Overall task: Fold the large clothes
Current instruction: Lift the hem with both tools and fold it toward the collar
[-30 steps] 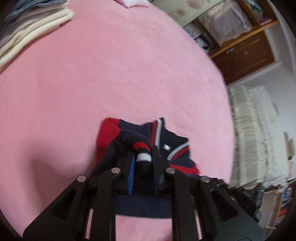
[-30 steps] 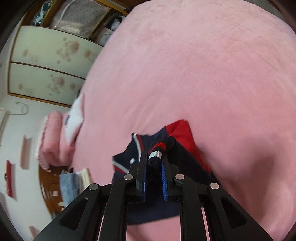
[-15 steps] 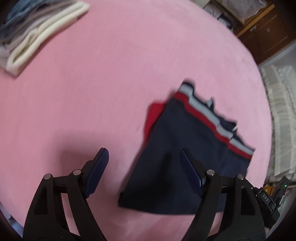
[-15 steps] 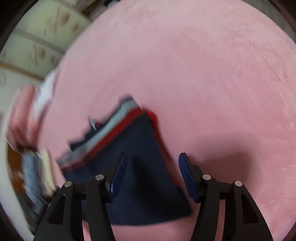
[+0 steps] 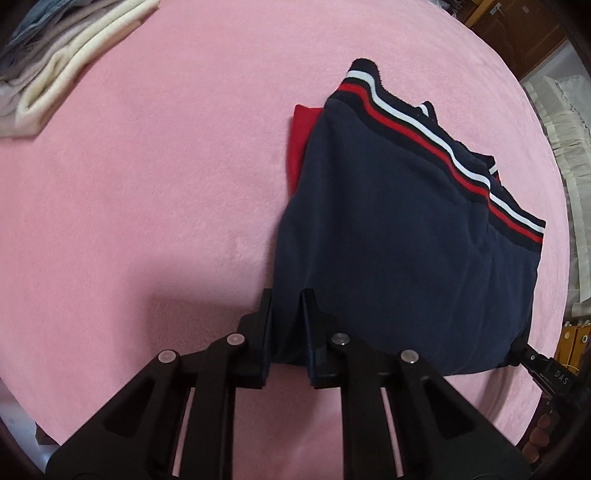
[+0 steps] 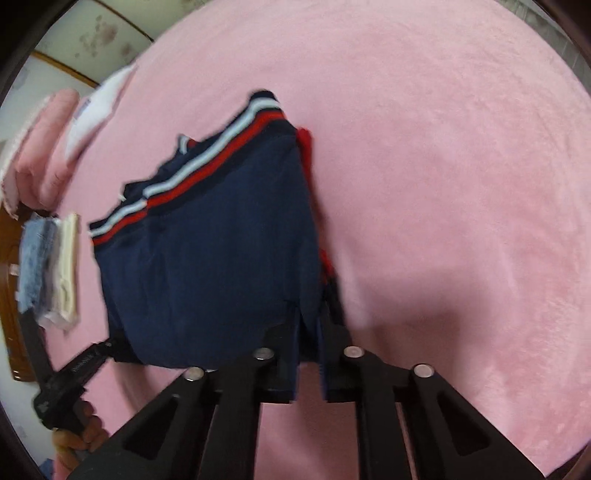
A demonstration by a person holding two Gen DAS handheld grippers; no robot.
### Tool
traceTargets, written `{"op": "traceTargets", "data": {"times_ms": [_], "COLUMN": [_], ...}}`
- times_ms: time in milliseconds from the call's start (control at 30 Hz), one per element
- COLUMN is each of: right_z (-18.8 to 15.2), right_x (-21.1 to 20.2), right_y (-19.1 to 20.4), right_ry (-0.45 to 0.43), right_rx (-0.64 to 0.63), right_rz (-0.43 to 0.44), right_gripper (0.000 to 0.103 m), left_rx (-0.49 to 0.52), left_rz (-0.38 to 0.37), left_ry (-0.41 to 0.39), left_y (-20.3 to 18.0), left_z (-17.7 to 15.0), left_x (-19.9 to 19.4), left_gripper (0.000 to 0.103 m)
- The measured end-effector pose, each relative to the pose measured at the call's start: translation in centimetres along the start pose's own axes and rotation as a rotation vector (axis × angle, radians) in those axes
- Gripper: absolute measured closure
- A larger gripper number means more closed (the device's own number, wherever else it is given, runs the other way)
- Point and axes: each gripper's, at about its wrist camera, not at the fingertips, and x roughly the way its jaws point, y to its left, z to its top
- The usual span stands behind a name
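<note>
A navy sweater with a red and white striped hem lies folded on the pink blanket; a red part sticks out at its left side. My left gripper is shut on the sweater's near left corner. In the right wrist view the same sweater lies ahead, and my right gripper is shut on its near right corner. Each gripper shows at the edge of the other's view: the right gripper and the left gripper.
A stack of folded cream, grey and blue clothes lies at the far left of the blanket; it also shows in the right wrist view. A pink pillow and a white one lie beyond. Wooden cabinets stand past the bed.
Both grippers let go of the striped hem after folding it over, opened wide, then came down and shut on the sweater's near corners.
</note>
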Motion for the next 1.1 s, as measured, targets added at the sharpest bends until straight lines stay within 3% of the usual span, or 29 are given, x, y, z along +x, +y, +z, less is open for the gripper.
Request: {"op": "traceTargets", "data": {"times_ms": [100, 167, 267, 367, 433, 533, 667, 733, 833, 900, 1000, 1100], "right_z": [0.2, 0.4, -0.2, -0.7, -1.0, -1.1, -0.3, 0.2, 1.9, 2.7, 3.5, 4.8], "right_x": [-1.4, -2.2, -4.2, -5.8, -4.6, -1.5, 2.0, 3.7, 5.7, 7.1, 5.2, 3.5], "right_y": [-0.1, 0.4, 2.5, 4.5, 5.7, 7.7, 9.7, 9.8, 9.5, 8.8, 5.6, 1.8], "right_ry": [-0.039, -0.101, -0.219, -0.300, -0.250, -0.136, -0.037, -0.010, -0.030, -0.050, -0.109, -0.194], "right_rx": [0.002, -0.041, -0.142, -0.261, -0.303, -0.295, -0.274, -0.232, -0.169, -0.141, -0.105, -0.041], "right_rz": [-0.012, -0.062, -0.085, 0.027, 0.139, 0.308, 0.432, 0.476, 0.456, 0.415, 0.375, 0.307], "right_gripper": [0.096, 0.096, 0.095, 0.094, 0.094, 0.094, 0.094, 0.094, 0.094, 0.098, 0.102, 0.103], "left_rx": [-0.036, -0.045, 0.022, 0.127, 0.178, 0.212, 0.216, 0.244, 0.242, 0.184, 0.148, 0.138], "left_rz": [-0.021, 0.033, 0.149, 0.089, -0.022, -0.120, -0.173, -0.142, -0.067, -0.085, -0.122, -0.092], "left_ry": [-0.005, -0.034, -0.161, -0.236, -0.195, -0.120, -0.053, -0.046, -0.042, -0.035, -0.068, -0.131], "left_y": [0.7, 1.0, 0.0, -2.1, -4.5, -7.0, -10.5, -12.3, -13.5, -12.8, -11.6, -10.4], "left_z": [-0.1, -0.3, -0.8, -0.6, 0.4, 1.6, 4.4, 5.4, 6.6, 7.2, 7.4, 7.6], "left_x": [-0.4, -1.4, -4.4, -6.0, -5.3, -3.2, 0.4, 2.2, 4.7, 5.3, 5.3, 4.9], "left_gripper": [0.089, 0.085, 0.084, 0.084, 0.084, 0.084, 0.084, 0.084, 0.086, 0.088, 0.089, 0.089]}}
